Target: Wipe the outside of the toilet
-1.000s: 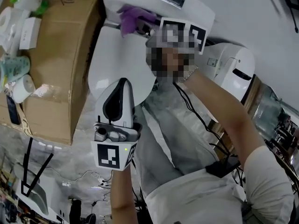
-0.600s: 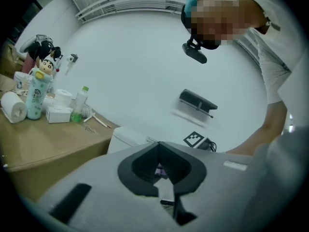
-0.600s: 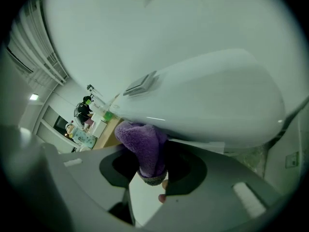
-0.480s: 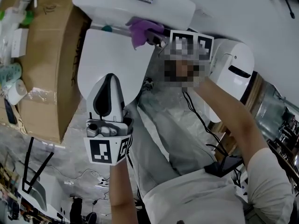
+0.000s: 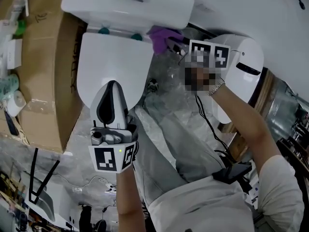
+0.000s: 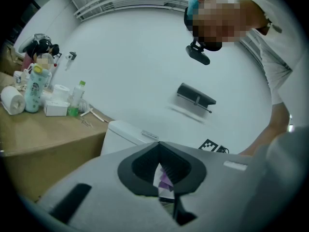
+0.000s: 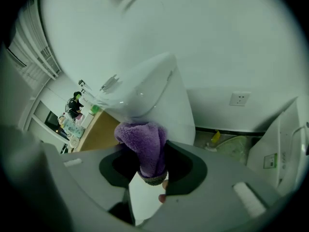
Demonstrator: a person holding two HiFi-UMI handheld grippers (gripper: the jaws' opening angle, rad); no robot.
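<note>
A white toilet stands with its lid [image 5: 111, 57] down and its tank [image 5: 128, 6] at the top of the head view. My right gripper [image 5: 173, 43] is shut on a purple cloth [image 5: 161, 35], which is pressed to the toilet's right side just below the tank. In the right gripper view the cloth [image 7: 142, 146] bulges out of the gripper [image 7: 147, 173] against the white porcelain [image 7: 164, 95]. My left gripper [image 5: 110, 85] hovers over the front of the lid, jaws together and holding nothing. From the left gripper [image 6: 164, 180] the tank [image 6: 126, 133] shows ahead.
A cardboard box [image 5: 48, 71] with bottles and tissue rolls stands to the left of the toilet. A second white fixture [image 5: 244, 62] is at the right. Crumpled plastic sheeting [image 5: 178, 129] and cables cover the floor. A wall socket [image 7: 240, 98] is behind.
My right gripper has carried the purple cloth rightwards along the base of the tank, from over the lid's back to the toilet's right side. The left gripper stays over the lid.
</note>
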